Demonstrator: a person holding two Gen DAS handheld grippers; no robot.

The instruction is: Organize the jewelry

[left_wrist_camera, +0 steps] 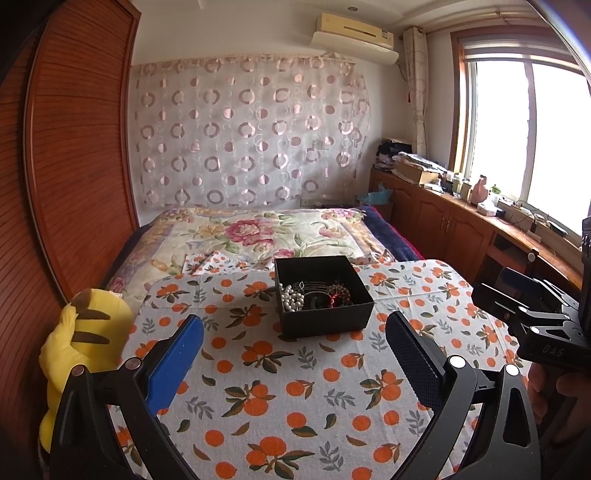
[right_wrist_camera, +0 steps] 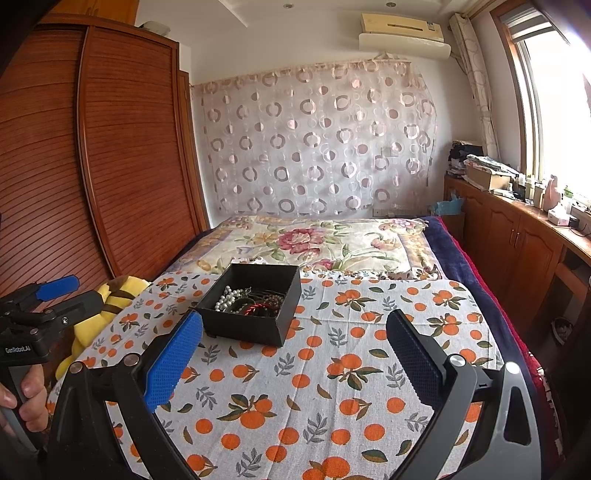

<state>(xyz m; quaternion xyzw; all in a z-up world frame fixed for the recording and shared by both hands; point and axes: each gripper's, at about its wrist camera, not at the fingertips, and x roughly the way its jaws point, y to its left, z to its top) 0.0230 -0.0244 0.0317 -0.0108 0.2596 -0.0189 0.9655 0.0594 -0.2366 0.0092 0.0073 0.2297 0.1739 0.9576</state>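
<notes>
- On the orange-print cloth [left_wrist_camera: 280,387] covering the table sits a black jewelry box [left_wrist_camera: 321,295], open-topped, holding a white pearl strand [left_wrist_camera: 291,297], dark beads and a red piece in a tangle.
- Left gripper [left_wrist_camera: 295,354] hovers above the cloth with its jaws spread wide and empty; the right gripper [right_wrist_camera: 295,354] does likewise.
- Behind the table lies a bed with a floral quilt [right_wrist_camera: 325,240].
- A yellow plush toy [left_wrist_camera: 81,332] rests at the table's left edge beside the louvred wooden wardrobe [right_wrist_camera: 129,147].
- A circle-patterned curtain [left_wrist_camera: 251,129] hangs on the far wall beneath an air conditioner [left_wrist_camera: 354,33]; a window [left_wrist_camera: 524,129] lights cluttered cabinets on the right.
</notes>
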